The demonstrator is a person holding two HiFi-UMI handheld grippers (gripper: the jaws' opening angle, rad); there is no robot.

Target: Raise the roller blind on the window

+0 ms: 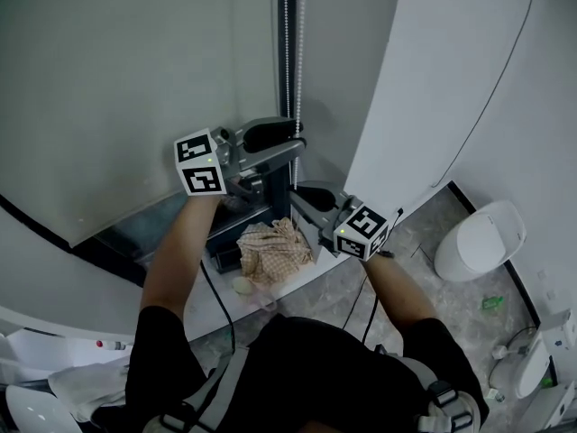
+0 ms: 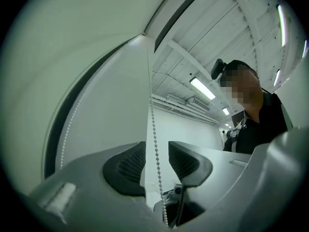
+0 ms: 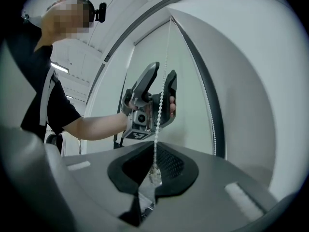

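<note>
Your left hand-held gripper's (image 2: 157, 161) matt grey plastic body carries ribbed black pads (image 2: 128, 166), with a smooth, glossy white bead chain (image 2: 153, 129) between them.

My head camera looks steeply down on my left gripper (image 1: 281, 144), right gripper (image 1: 311, 197) and the bead chain (image 1: 288, 52). Both gripper cameras face upward, close on that chain; the right one also shows my left gripper.

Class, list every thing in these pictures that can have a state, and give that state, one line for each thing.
left gripper: open, chain between its jaws, pads clear of it.
right gripper: shut on the bead chain, further down it than the left gripper.
bead chain: hanging straight, pinched by the right gripper only.
roller blind: lowered.
checked cloth: crumpled in a heap.
</note>
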